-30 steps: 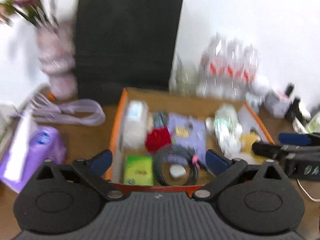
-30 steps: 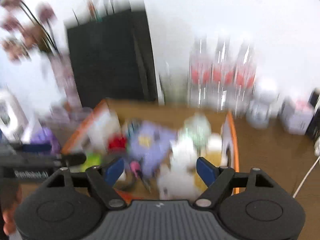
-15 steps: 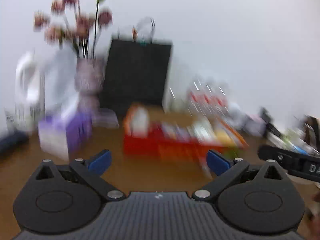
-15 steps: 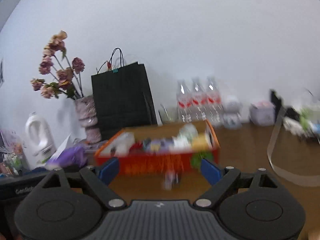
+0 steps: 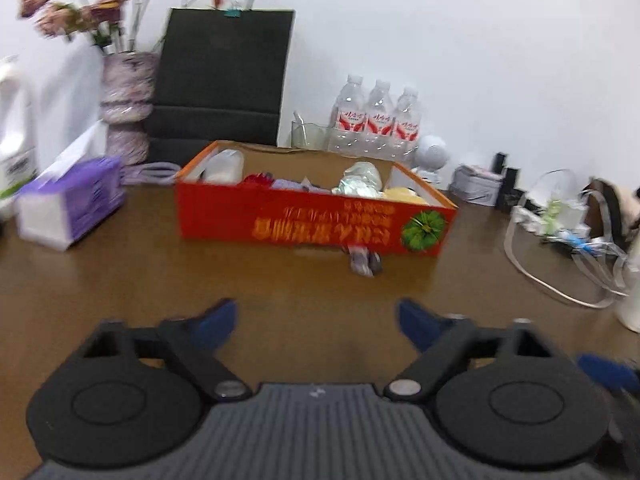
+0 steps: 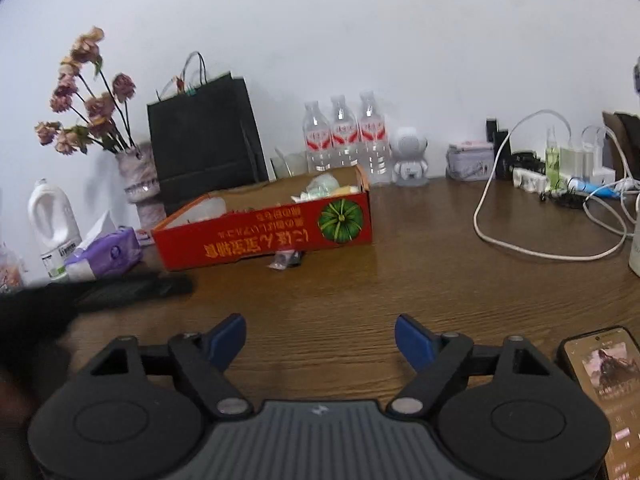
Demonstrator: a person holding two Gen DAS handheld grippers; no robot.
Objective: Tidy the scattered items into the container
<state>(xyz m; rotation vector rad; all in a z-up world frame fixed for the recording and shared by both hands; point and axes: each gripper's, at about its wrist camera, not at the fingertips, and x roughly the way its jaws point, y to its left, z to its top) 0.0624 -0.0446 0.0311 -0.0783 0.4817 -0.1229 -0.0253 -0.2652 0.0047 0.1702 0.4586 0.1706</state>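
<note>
Both grippers hang low over the brown table point(image 6: 360, 288), well back from the red cardboard box point(image 5: 312, 224), and neither holds anything. The left gripper point(image 5: 316, 320) has its blue-tipped jaws standing apart with only bare table between them; they have just been closing somewhat, on nothing. The right gripper point(image 6: 320, 336) is likewise parted and empty, its jaws also having just narrowed a little. The box already holds a heap of things: a white bottle, something red, a purple packet, crumpled white wrapping and a yellow piece. One small packet point(image 6: 286, 259) lies outside it on the table, touching or just beside the foot of the box's near red wall, a little towards the end with the green pumpkin picture. From the left gripper it lies straight ahead and slightly to the right; from the right gripper it lies ahead and slightly to the left, so it sits roughly between the two lines of reach, and I cannot say which hand is nearer. It looks short and crumpled, with its longer side running roughly along the box wall, though it is too small and blurred to be sure. Picking it up probably means reaching forward and coming down from above, since the box wall blocks the far side.
</note>
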